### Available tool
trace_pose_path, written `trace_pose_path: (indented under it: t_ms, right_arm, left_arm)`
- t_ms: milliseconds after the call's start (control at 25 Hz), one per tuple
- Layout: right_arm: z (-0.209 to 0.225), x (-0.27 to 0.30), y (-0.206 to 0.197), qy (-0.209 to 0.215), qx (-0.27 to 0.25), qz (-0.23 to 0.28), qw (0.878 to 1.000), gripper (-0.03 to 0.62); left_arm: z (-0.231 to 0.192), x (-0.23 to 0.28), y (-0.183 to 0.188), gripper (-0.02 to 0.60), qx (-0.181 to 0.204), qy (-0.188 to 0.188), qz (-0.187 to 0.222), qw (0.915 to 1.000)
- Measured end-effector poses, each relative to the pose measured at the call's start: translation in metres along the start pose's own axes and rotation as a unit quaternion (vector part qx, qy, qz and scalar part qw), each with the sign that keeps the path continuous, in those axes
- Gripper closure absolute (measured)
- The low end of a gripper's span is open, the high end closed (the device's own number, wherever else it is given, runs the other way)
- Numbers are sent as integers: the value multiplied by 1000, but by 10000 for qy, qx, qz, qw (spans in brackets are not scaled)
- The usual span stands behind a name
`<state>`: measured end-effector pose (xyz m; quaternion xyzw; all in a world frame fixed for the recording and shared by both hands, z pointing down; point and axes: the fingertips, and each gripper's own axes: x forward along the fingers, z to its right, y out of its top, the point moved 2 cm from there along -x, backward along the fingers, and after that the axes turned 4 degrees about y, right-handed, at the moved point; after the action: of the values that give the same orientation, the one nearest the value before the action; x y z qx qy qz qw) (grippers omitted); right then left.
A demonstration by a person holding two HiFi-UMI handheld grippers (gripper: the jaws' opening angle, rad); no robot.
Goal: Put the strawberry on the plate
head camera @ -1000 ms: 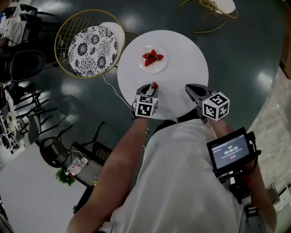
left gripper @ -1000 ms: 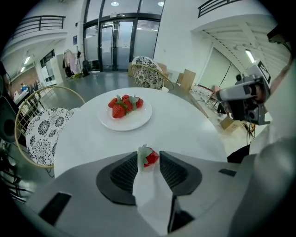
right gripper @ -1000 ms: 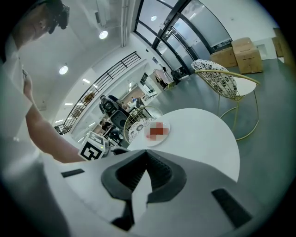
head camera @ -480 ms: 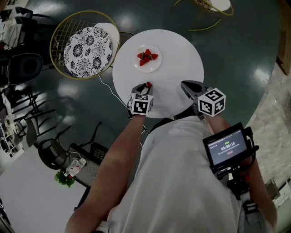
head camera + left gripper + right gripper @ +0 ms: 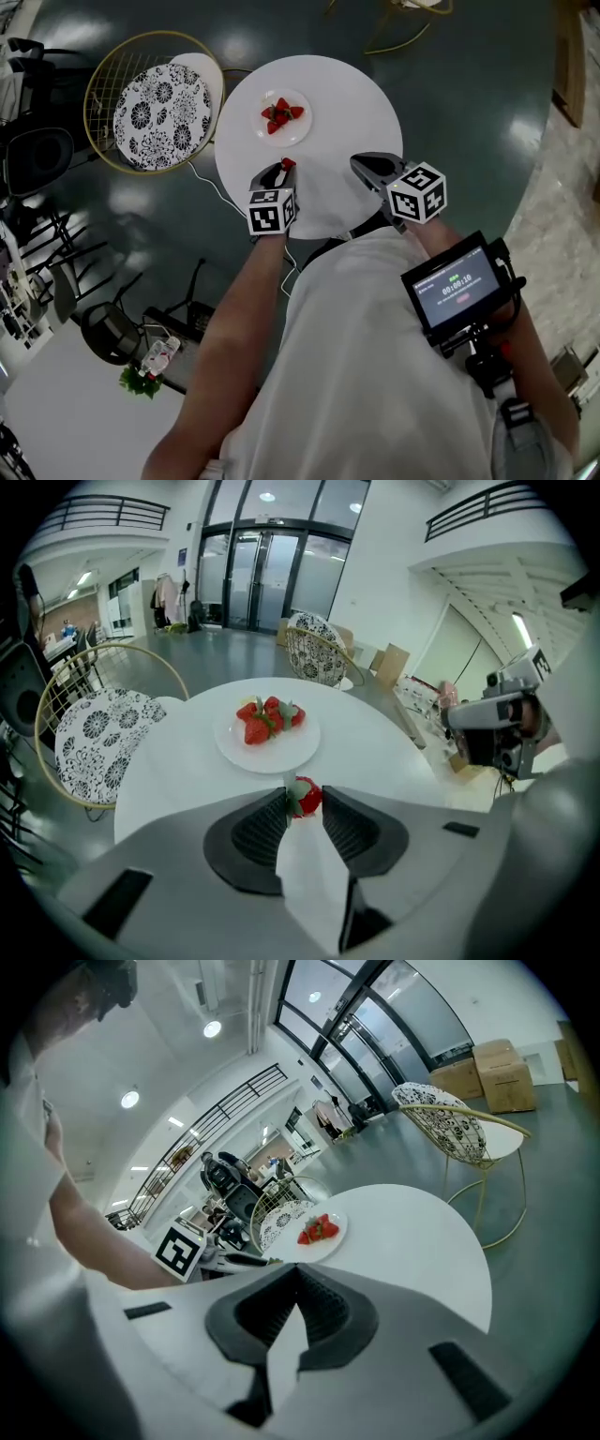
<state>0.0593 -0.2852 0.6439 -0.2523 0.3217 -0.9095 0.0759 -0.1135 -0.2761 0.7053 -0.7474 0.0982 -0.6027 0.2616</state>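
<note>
**Left tongs clamped on strawberry, short of plate**

Left gripper (image 5: 285, 167): jaws pinched on one strawberry (image 5: 305, 797), held above the round white table (image 5: 347, 103), mid-frame in the head view. The plate (image 5: 279, 757) sits just beyond the jaw tips, upper centre of the left gripper view, with a pile of strawberries (image 5: 267, 718) on it. Right gripper (image 5: 298, 1275): jaws together, over the table's lower-right part in the head view, well apart from the plate.
</note>
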Motion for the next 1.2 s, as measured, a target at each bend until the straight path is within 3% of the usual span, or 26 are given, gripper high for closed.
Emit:
trace_pose_path:
  t_ms: [160,480,840,1080,1200]
  right_arm:
    - [-3,-2,-2,-24,64,-10,10000,586]
    - [-4,0,-1,-27,93,-25,9999,586]
    - [4,-7,-8,-197,201,14,9996,586]
    - [6,-10,-13,-255,260,-24,9993,586]
    - [6,-11,-16,-279,272,-26,9992,586]
  left_arm:
    - [11,-2,26,457,116,-94,223,9996]
    - [7,11,67,457,-152,41,396,9991]
    - [-6,35,55,457,-587,260,62,9979]
    - [-5,45,56,456,-491,137,63,9987]
    - [-6,49,54,456,-622,109,-5,9980]
